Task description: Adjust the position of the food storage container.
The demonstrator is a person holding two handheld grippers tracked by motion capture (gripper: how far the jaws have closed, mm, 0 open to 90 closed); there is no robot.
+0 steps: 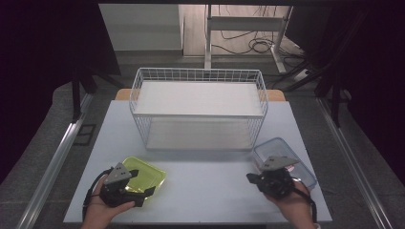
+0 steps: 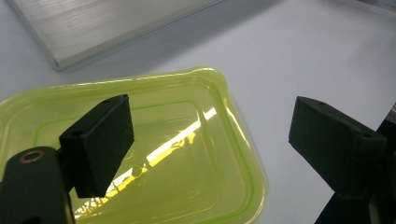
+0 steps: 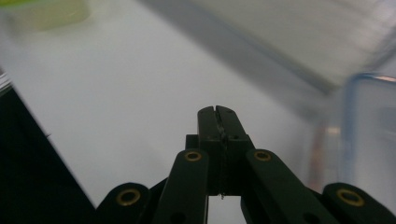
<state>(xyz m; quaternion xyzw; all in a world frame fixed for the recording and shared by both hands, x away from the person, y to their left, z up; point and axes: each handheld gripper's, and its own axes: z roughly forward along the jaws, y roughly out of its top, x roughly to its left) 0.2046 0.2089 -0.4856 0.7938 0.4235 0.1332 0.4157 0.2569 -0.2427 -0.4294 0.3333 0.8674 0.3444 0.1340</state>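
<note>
A yellow-green translucent container (image 1: 152, 174) lies on the white table (image 1: 210, 191) at the front left. My left gripper (image 1: 142, 182) is low over it and open. In the left gripper view (image 2: 210, 112) one jaw hangs over the container (image 2: 187, 163) and the other stands over bare table past its rim. At the front right a clear container with a blue rim (image 1: 276, 147) rests on the table. My right gripper (image 1: 250, 177) is beside it, pointing left, raised off the table. Its jaws (image 3: 218, 114) are pressed together with nothing between them; the clear container (image 3: 373, 140) is to their right.
A white wire basket (image 1: 198, 75) with an upper and a lower shelf stands at the middle back of the table. Its lower shelf edge (image 2: 116, 23) is just beyond the yellow-green container. Bare table lies between the two grippers.
</note>
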